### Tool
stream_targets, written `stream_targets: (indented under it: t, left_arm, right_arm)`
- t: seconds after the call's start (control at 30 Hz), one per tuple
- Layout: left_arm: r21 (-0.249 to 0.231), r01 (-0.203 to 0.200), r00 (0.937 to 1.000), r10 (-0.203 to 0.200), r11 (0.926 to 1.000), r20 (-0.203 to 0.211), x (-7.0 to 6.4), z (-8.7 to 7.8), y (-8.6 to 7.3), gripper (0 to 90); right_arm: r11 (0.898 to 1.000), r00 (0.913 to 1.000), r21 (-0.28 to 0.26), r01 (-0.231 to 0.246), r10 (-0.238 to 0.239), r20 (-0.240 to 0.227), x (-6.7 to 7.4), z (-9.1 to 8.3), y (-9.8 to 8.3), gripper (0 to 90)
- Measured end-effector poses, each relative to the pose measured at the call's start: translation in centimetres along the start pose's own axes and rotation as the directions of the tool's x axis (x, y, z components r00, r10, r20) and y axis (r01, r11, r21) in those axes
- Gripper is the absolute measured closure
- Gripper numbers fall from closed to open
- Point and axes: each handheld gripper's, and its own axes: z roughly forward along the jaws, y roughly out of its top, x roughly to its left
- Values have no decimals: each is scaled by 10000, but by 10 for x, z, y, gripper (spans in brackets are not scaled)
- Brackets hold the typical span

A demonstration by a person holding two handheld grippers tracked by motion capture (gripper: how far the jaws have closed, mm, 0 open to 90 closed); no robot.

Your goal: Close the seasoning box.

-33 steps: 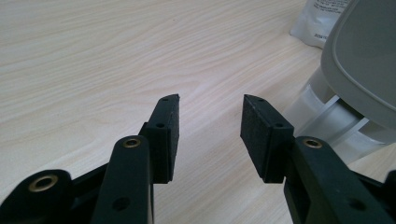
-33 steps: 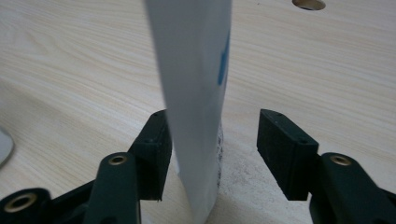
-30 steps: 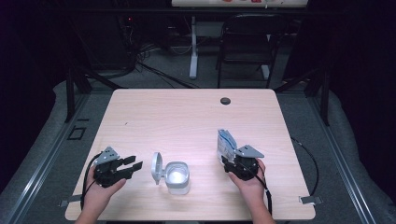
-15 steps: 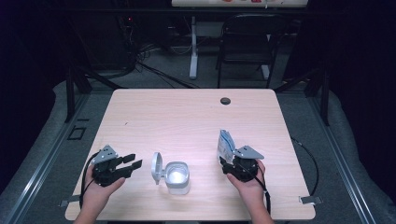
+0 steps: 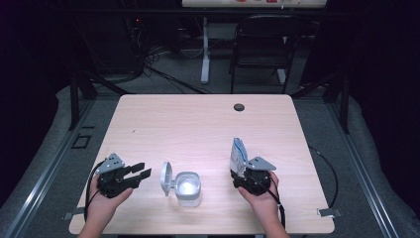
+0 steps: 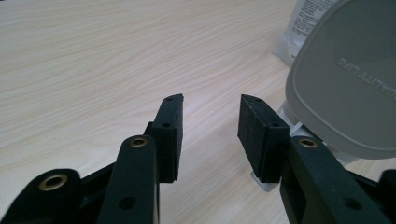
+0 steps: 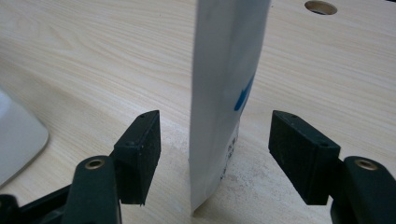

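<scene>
Pouch (image 5: 238, 154) stands up on the wooden table (image 5: 198, 124), white with some blue on it, right in front of the right gripper (image 5: 241, 171). From above, the pouch looks as if it could be touching that gripper. The right gripper view tells more: the pouch (image 7: 224, 93) stands upright between the two black jaws, with a gap on each side, so the pads (image 7: 140, 149) do not press it. Those jaws have just been opening wider, and the pouch stands on its own. A small round hole (image 7: 320, 7) in the table shows far behind it. The left gripper (image 5: 136, 174) lies near the table's front left part, pointing at a clear box (image 5: 187, 187) with a grey lid (image 5: 166, 178) flipped up. The left gripper view shows its jaws apart with only bare table between them, and they have just been closing a little. The grey lid (image 6: 345, 79) fills the right side there, with tiny raised letters on it that cannot be seen from above.
</scene>
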Motion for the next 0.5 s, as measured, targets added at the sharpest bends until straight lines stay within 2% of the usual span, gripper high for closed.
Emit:
stream_targets:
  t: [0.13,0.27,0.5]
  left_arm:
    - [36,-107,9999,107,9999,86,-3,-2,3,653]
    - [50,-241,9997,241,9997,73,-7,-3,5,721]
    - [58,-430,9991,430,9991,-36,-12,-3,7,811]
  right_arm:
    - [9999,10000,-94,-45,45,-22,1,-3,3,340]
    - [9999,9999,-44,124,-125,-56,1,-11,5,336]
    - [9999,10000,-133,72,-73,-28,-4,-24,0,331]
